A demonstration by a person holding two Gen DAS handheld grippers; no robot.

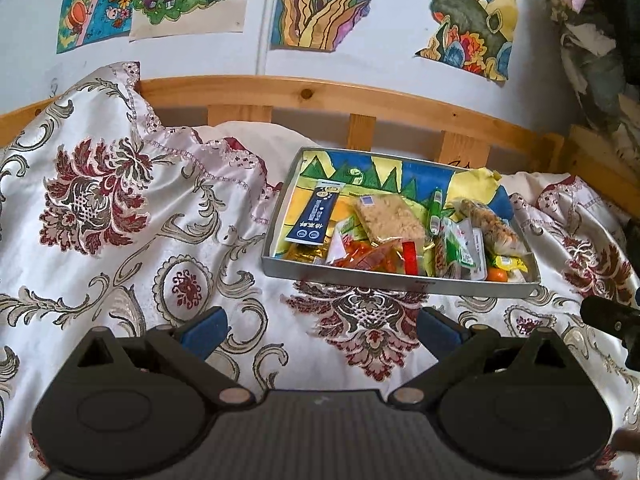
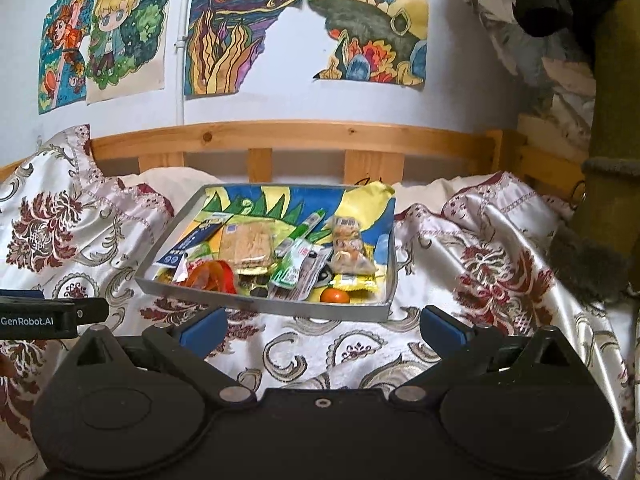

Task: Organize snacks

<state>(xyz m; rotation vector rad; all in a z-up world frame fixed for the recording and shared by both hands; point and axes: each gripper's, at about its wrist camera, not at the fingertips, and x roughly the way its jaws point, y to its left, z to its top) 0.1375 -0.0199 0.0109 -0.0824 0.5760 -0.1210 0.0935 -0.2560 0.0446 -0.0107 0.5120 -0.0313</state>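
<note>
Low in both views, the left tongs (image 1: 320, 328) and right tongs (image 2: 322, 328) hang spread wide and empty above the bedspread (image 1: 120, 240), short of the tray (image 1: 400, 280), probably so either can reach in next. The tray sits mid-frame on the bed, right of centre in the left view, its walls keeping the snacks (image 1: 384, 236) heaped together: a blue packet (image 1: 316, 214), a rice bar (image 1: 390, 218), an orange (image 2: 335, 295). Beyond it runs the wooden rail (image 1: 280, 88), then wall drawings (image 2: 236, 32).

We were in a home bedroom: a wooden bed rail (image 2: 288, 136) ran along the wall, a satin floral bedspread (image 1: 132, 216) covered the mattress, and children's coloured drawings (image 2: 236, 28) hung above.
</note>
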